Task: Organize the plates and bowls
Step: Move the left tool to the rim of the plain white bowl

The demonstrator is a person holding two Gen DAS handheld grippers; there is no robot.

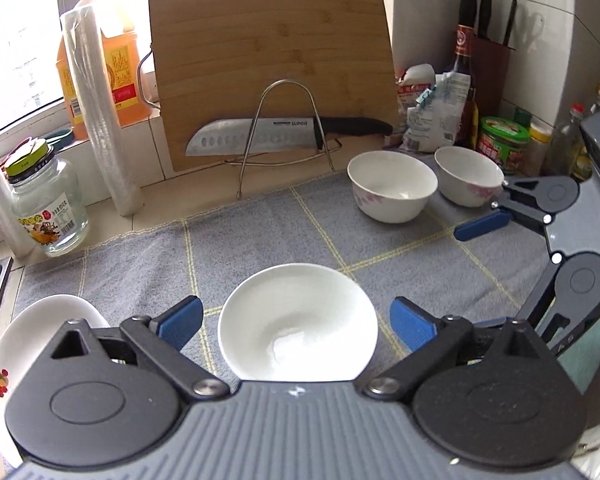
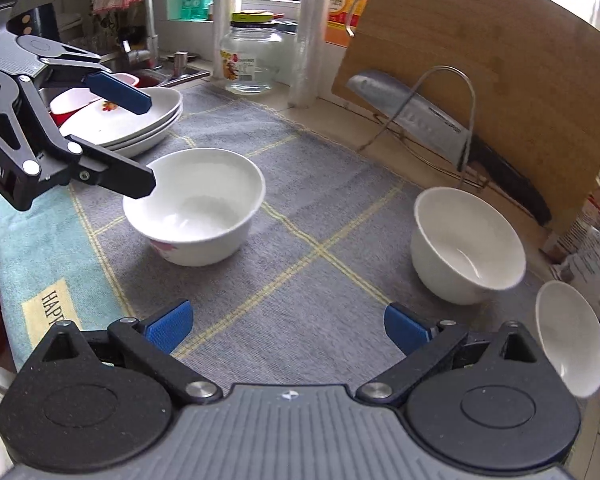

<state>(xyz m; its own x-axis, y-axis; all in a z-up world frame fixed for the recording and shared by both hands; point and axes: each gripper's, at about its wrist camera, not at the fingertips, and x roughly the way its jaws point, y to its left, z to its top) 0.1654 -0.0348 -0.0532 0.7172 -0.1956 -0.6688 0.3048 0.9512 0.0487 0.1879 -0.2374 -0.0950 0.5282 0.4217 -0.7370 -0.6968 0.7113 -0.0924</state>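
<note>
Plates [image 2: 140,120] sit stacked at ten o'clock on the worktop [image 2: 300,280]; three bowls remain apart: one [image 1: 298,324] between the left tool's [image 1: 296,326] released jaws, two [image 1: 392,186] [image 1: 468,176] at two o'clock. The right tool [image 2: 288,330] is spread, empty. Bowl stacking looks undone.

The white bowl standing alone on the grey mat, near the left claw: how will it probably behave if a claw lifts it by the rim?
The white bowl looks glazed and shiny, so a grip on its rim may slip. It seems to be ceramic: rigid, rather heavy for its size, and likely to chip if dropped. Its foot is narrow under a wide mouth, so a push at the rim might tip it; the mat should limit sliding.
</note>
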